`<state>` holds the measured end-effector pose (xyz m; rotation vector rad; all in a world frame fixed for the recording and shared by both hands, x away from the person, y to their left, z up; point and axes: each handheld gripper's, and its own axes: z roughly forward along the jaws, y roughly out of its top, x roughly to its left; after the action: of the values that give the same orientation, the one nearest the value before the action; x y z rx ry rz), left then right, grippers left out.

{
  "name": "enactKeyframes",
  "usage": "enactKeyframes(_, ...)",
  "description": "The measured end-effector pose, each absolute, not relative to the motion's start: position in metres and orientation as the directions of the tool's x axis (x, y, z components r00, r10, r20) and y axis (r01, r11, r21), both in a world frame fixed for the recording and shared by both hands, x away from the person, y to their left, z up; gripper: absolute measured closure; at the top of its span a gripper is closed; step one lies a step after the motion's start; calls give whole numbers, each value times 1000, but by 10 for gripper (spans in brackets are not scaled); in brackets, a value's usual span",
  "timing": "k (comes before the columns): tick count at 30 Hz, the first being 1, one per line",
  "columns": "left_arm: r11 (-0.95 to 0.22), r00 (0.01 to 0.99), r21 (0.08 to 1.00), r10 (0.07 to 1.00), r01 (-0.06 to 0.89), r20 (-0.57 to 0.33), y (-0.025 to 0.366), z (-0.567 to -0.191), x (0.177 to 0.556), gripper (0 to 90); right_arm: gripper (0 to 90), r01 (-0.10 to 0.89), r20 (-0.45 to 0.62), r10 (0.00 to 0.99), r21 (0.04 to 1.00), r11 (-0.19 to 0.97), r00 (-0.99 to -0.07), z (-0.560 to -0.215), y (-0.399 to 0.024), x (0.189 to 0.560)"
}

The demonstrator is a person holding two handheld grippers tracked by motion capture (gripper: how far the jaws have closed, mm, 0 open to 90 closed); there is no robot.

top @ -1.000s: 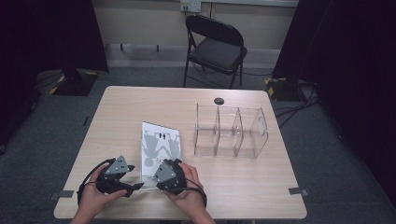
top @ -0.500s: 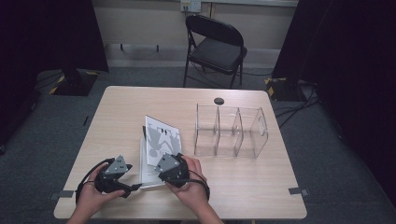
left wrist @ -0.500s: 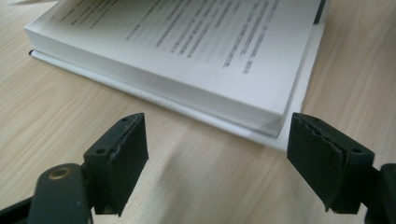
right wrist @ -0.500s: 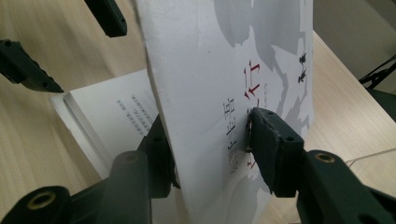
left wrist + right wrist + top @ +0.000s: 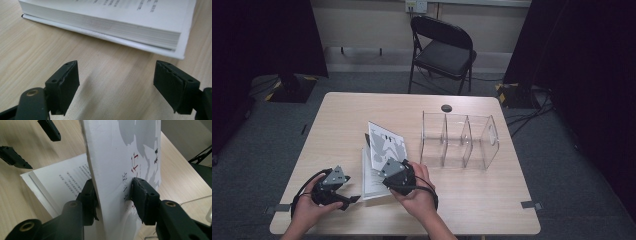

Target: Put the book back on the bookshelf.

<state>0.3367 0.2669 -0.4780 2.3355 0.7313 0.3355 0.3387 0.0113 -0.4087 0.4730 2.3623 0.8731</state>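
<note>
The right gripper (image 5: 113, 195) had just been closing, and its two black jaws pinched the front cover (image 5: 125, 157) of a white paperback book (image 5: 379, 165) — a stiff white sheet printed with grey silhouettes and a few red characters — one pad behind it, one on its printed face. The cover stood lifted, nearly upright, over the block of printed pages (image 5: 65, 180), which lay flat; gripping it near the free edge looked meant to swing it open like a door on the spine. The left gripper (image 5: 116, 83) waited with its jaws spread and nothing between them, low on the pale wooden table (image 5: 337, 120) just beside the book's near corner (image 5: 175, 42) — placed, I judged, to steady the pages if the book slid or lifted. The book itself lay near the person's edge of the table, between the two hands, with a clear plastic three-compartment organiser (image 5: 459, 140) standing apart to its right and a small black disc (image 5: 446, 108) beyond that, near the far edge.
</note>
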Motion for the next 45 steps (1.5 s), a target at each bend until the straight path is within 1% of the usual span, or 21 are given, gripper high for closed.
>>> enactKeyframes(2, -612, 803, 665, 595, 428, 30, 267, -480, 337, 205, 564, 136, -379, 504, 680, 720, -776, -407, 11, 340)
enactKeyframes(5, -606, 801, 671, 598, 427, 31, 266, -482, 337, 206, 568, 136, -381, 501, 676, 724, -777, -404, 10, 341)
enactKeyframes(11, -633, 810, 649, 585, 422, 45, 266, -482, 338, 207, 572, 144, -373, 502, 674, 724, -780, -402, 9, 342)
enactKeyframes(18, -610, 798, 659, 603, 439, 27, 259, -486, 342, 208, 585, 154, -368, 511, 676, 720, -777, -397, 6, 344)
enactKeyframes(21, -616, 795, 649, 606, 446, 29, 257, -487, 345, 213, 590, 154, -371, 509, 672, 725, -776, -395, 6, 344)
enactKeyframes(25, -596, 786, 663, 618, 453, 17, 254, -490, 349, 213, 598, 160, -365, 513, 673, 722, -777, -391, 4, 344)
enactKeyframes(27, -600, 782, 662, 622, 449, 32, 252, -489, 351, 213, 598, 160, -364, 513, 674, 721, -777, -390, 3, 344)
enactKeyframes(30, -622, 782, 658, 618, 424, 80, 247, -488, 353, 213, 605, 164, -362, 512, 671, 723, -779, -386, 3, 345)
enactKeyframes(33, -617, 788, 663, 613, 423, 67, 244, -488, 356, 211, 606, 163, -358, 506, 669, 725, -785, -382, 3, 345)
enactKeyframes(36, -621, 789, 664, 610, 416, 76, 241, -489, 358, 206, 607, 166, -354, 503, 665, 728, -788, -380, 4, 345)
enactKeyframes(40, -612, 792, 687, 605, 392, 87, 236, -486, 359, 200, 607, 167, -350, 498, 662, 731, -793, -377, 4, 345)
enactKeyframes(42, -630, 795, 694, 591, 349, 137, 233, -479, 357, 198, 608, 159, -353, 491, 660, 734, -797, -376, 4, 346)
enactKeyframes(45, -636, 796, 696, 585, 333, 154, 231, -476, 355, 191, 611, 160, -355, 490, 657, 737, -796, -373, 5, 346)
